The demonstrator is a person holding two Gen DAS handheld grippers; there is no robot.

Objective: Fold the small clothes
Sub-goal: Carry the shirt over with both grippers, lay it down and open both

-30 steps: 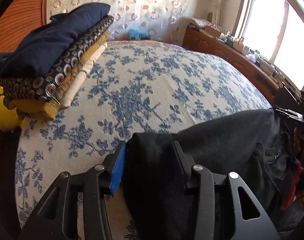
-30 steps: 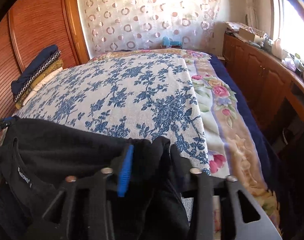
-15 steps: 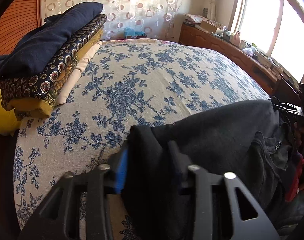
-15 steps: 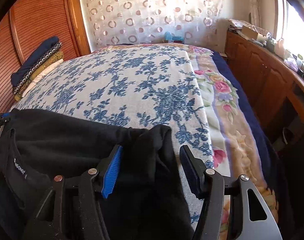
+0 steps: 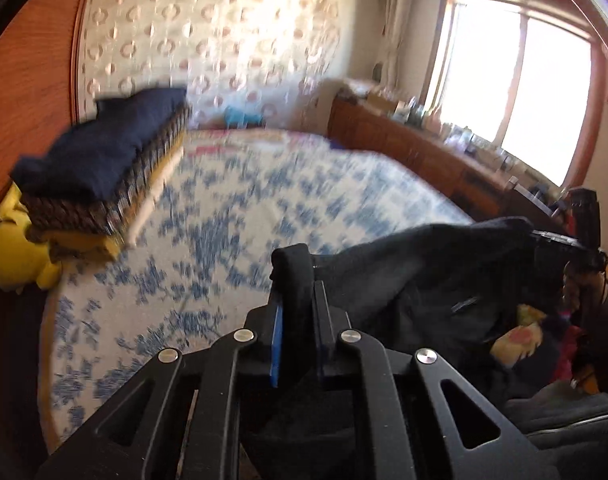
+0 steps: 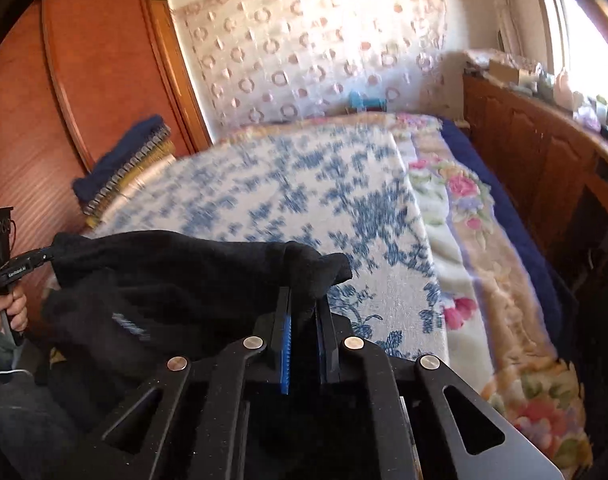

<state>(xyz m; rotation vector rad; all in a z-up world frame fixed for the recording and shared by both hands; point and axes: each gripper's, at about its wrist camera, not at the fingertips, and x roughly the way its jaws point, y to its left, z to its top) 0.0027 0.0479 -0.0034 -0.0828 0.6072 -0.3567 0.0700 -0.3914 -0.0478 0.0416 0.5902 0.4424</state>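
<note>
Black knit cloth, the garment I meant to fold, hung stretched between my two tongs above the near edge of the bed. My left tongs were closing at that moment, their pads already narrow and pinching a bunched corner of the fabric, and my right tongs were clamped tight on the opposite corner, a little tuft poking out past the tips. I held the two corners well apart, I judge, so the top edge would pull straight and the body would drape freely, ready to be laid flat on the blue-flowered bedspread. Most of that spread lay bare, which gave room for the folding. A stack of folded clothes sat at the far left corner of the bed against the wooden wardrobe, probably the place finished pieces go. The folding itself looked not yet begun; a sagging middle could crease if laid down carelessly.
</note>
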